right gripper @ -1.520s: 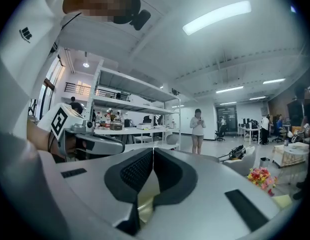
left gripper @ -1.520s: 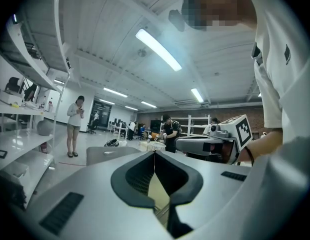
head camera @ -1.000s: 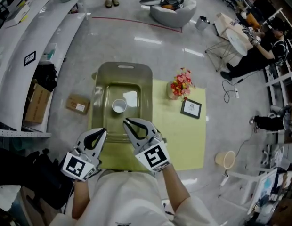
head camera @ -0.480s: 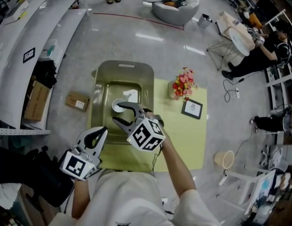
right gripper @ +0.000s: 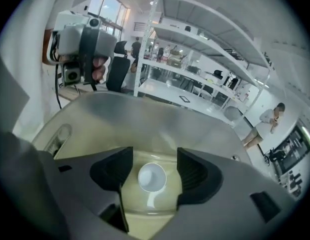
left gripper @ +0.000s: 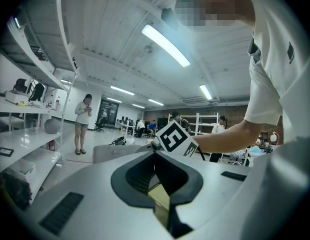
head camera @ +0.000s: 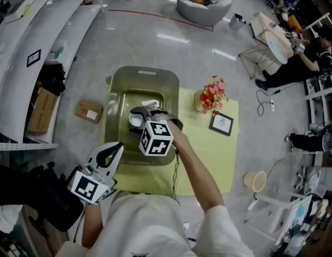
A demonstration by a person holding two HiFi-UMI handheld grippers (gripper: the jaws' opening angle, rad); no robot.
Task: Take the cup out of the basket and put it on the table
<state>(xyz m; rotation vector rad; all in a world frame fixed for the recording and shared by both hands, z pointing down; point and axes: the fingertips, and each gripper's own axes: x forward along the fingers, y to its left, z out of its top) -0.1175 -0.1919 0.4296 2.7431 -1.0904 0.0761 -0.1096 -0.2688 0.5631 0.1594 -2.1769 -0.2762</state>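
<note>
A cardboard box (head camera: 88, 112) lay on the floor at the left, just beside the basket's left wall.

The left tongs (head camera: 113, 150) hovered over the near left corner of the worktop (head camera: 209, 159), short of the basket. In the left gripper view the left tongs (left gripper: 155, 153) had their two jaws brought together at the tips, with nothing held between them.

The basket (head camera: 115, 98), olive-green and translucent, stood on the left part of the yellow-green worktop. The cup (head camera: 134, 121), white and upright with its mouth facing up, stood on the basket's floor, near the middle.

The right tongs (right gripper: 154, 156) were reached forward into the basket, directly above the cup, with the marker cube (head camera: 156, 138) trailing toward the person. The jaws were opening. In the right gripper view the cup (right gripper: 152, 177) appeared in the gap between the two jaws, with clear space on each side; neither pad touched it, and nothing was gripped.

To the right of the basket, a bunch of flowers (head camera: 210, 94) stood on the far edge of the worktop. A picture frame (head camera: 221, 123) lay just beside the flowers, on their near right side.
</note>
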